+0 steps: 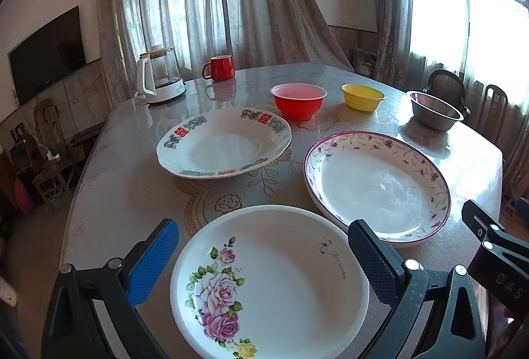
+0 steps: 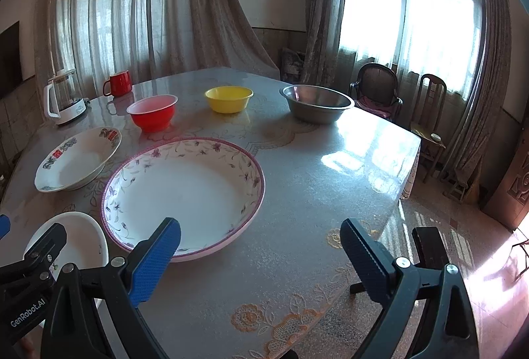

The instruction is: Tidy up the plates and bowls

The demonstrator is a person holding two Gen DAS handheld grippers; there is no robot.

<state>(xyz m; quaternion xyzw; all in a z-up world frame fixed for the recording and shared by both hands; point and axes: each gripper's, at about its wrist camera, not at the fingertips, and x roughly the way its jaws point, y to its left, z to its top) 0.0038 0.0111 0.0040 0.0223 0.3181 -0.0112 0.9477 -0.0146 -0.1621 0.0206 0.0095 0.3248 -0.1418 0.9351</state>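
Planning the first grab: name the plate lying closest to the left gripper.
The rose-printed plate, framed between the open left gripper fingers; the other two plates lie farther back.

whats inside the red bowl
Nothing shows inside the red bowl: only its pale pink inner wall. The near rim hides the very bottom in both views, so something small there cannot be ruled out.

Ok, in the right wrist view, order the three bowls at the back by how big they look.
Largest to smallest:
1. steel bowl
2. red bowl and yellow bowl look about alike, so I won't rank them.
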